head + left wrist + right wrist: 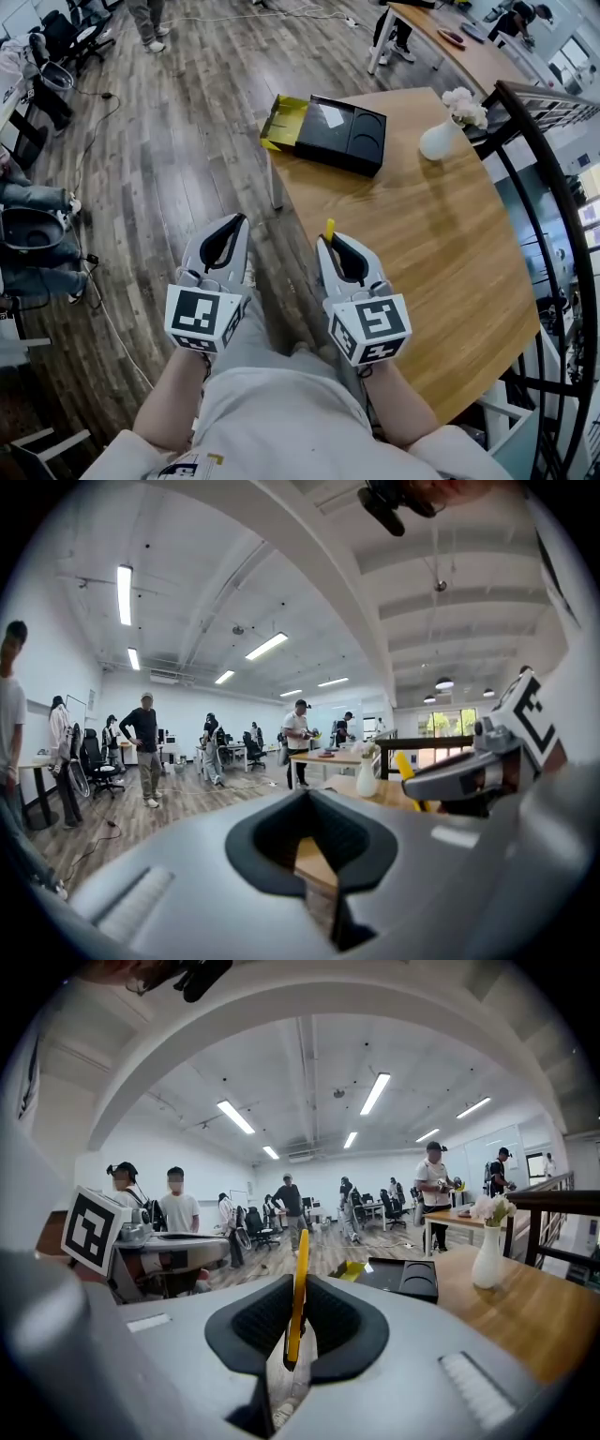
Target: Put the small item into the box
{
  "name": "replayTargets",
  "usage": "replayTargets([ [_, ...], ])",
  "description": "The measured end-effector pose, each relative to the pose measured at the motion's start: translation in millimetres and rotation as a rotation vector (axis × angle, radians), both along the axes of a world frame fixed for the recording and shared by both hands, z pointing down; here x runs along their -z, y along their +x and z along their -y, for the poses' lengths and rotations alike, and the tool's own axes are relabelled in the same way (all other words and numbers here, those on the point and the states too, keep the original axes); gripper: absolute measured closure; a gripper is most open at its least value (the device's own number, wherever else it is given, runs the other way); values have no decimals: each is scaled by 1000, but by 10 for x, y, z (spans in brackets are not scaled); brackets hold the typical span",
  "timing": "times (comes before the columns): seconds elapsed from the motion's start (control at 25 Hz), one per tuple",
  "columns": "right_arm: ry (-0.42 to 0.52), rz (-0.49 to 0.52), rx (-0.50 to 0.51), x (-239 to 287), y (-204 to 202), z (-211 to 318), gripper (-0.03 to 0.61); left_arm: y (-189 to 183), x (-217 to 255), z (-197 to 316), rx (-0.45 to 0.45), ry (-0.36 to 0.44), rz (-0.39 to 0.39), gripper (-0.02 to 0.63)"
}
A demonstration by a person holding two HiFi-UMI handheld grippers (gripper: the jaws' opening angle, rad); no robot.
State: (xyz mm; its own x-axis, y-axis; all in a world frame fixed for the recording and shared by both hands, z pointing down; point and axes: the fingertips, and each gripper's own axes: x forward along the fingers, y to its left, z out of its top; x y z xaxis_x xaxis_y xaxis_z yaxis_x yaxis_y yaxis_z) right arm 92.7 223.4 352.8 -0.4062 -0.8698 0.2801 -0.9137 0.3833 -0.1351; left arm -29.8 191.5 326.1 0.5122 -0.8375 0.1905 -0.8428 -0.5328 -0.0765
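Note:
A thin yellow item stands upright, pinched between the jaws of my right gripper; its tip pokes up above them in the head view. A black box with a yellow open tray at its left end lies at the far left corner of the wooden table, well beyond both grippers. The box also shows ahead and to the right in the right gripper view. My left gripper hangs left of the table edge over the floor, shut and empty.
A white vase with pale flowers stands on the table right of the box. A black curved railing runs along the table's right side. Several people and office chairs occupy the wooden floor farther off.

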Motion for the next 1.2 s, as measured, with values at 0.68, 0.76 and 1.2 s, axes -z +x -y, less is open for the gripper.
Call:
replayTargets([
  [0.68, -42, 38, -89, 287, -284, 1796, 534, -34, 105, 1829, -135, -23, -10, 612],
  [0.76, -49, 31, -108, 333, -361, 2062, 534, -103, 134, 2093, -154, -30, -10, 612],
  [1.2, -92, 5, -206, 328, -796, 3504, 534, -441, 63, 3507, -279, -89, -8, 612],
])
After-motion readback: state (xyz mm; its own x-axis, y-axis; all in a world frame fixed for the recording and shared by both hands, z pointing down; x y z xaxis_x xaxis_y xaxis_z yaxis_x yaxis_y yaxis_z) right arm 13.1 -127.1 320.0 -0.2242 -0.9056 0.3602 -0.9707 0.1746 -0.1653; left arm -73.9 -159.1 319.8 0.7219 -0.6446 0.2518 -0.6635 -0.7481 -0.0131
